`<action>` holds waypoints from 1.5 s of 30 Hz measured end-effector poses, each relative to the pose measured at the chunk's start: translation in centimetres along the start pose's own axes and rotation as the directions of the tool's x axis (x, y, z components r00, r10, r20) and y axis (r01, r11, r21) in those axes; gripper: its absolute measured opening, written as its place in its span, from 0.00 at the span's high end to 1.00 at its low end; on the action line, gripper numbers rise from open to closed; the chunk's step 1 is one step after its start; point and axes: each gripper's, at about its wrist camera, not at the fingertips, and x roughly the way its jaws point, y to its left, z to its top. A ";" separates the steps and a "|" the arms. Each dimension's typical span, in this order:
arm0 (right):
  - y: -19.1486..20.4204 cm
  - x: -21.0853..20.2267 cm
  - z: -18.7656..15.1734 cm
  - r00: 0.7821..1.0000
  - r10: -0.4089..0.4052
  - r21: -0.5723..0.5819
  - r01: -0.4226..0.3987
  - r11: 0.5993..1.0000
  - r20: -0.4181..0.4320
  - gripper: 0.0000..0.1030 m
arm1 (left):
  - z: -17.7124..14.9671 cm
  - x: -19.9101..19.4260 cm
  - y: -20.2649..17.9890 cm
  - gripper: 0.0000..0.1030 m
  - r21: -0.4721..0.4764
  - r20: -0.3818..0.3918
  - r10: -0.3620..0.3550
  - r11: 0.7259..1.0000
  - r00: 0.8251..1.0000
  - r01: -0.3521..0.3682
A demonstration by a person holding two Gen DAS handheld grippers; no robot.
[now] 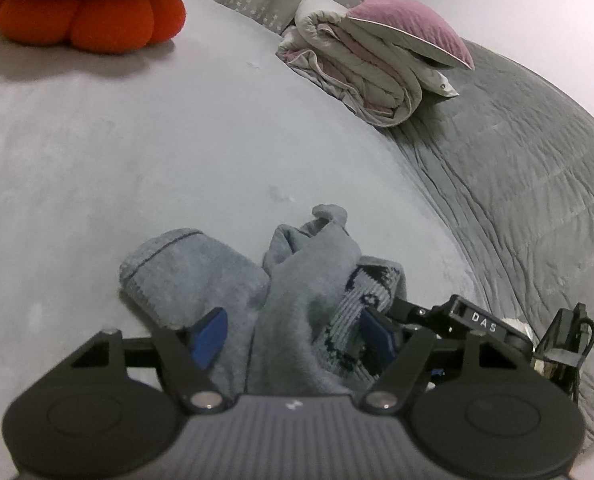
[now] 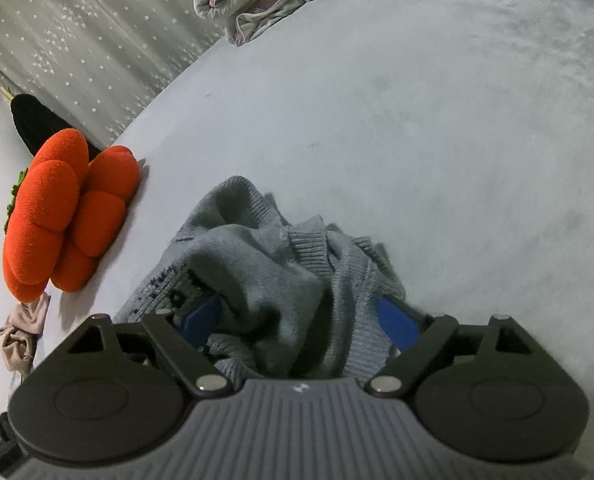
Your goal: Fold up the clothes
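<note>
A: Grey knit sweater (image 1: 309,280), bunched in a heap on the pale bed sheet (image 1: 177,152), near edge. Nothing folded yet, I'd call this the pickup step.

B: Tools?

A: Left tool (image 1: 293,336) straddles a wad of the knit, jaws wide, blue pads (image 1: 209,336) either side. Can't confirm the pads are pressing, so I read it as not gripping. Right tool (image 2: 301,320) same story: cloth fills the gap, jaws wide, no clear pinch.

B: Next?

A: Judgement: close both on separate bits of the sweater, lift, shake it flat on the sheet. Plenty of bare sheet on the far side. Orange cushion (image 2: 65,216) far left and rolled quilt (image 1: 373,64) far right are well apart from it.
</note>
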 end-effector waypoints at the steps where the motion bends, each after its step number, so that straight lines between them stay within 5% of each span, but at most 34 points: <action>1: 0.0 0.0 0.0 1.000 -0.001 -0.002 0.001 1.000 0.002 0.14 | 0.0 -0.1 0.1 0.26 -0.004 0.004 0.004 1.000 1.000 -0.004; 19: 0.0 -0.5 0.4 0.998 -0.011 -0.023 0.012 1.000 0.057 0.11 | 0.7 -0.7 1.5 0.04 -0.097 0.014 0.014 0.995 1.000 -0.013; 31: 0.4 -0.4 0.4 0.998 0.019 -0.031 -0.017 0.999 0.068 0.09 | 0.6 -0.3 2.0 0.04 -0.106 0.015 0.020 0.994 1.000 -0.018; 36: 1.9 -0.1 -0.7 0.997 0.025 -0.154 -0.013 0.988 0.075 0.31 | 0.2 0.3 1.6 0.04 -0.078 -0.010 0.022 0.997 1.000 -0.023; 38: 2.4 0.1 -1.1 0.997 0.038 -0.204 -0.025 0.979 0.062 0.50 | 0.1 0.4 1.7 0.04 -0.077 -0.016 0.028 0.997 0.999 -0.029; 40: 2.5 -0.1 -1.3 0.997 0.037 -0.214 -0.021 0.977 0.068 0.88 | 0.1 0.3 1.8 0.04 -0.085 -0.019 0.029 0.996 0.999 -0.031; 45: 2.1 -1.8 -0.9 0.992 0.067 -0.188 -0.046 0.981 0.106 0.90 | 0.0 -0.3 2.3 0.04 -0.105 -0.016 0.032 0.994 0.999 -0.033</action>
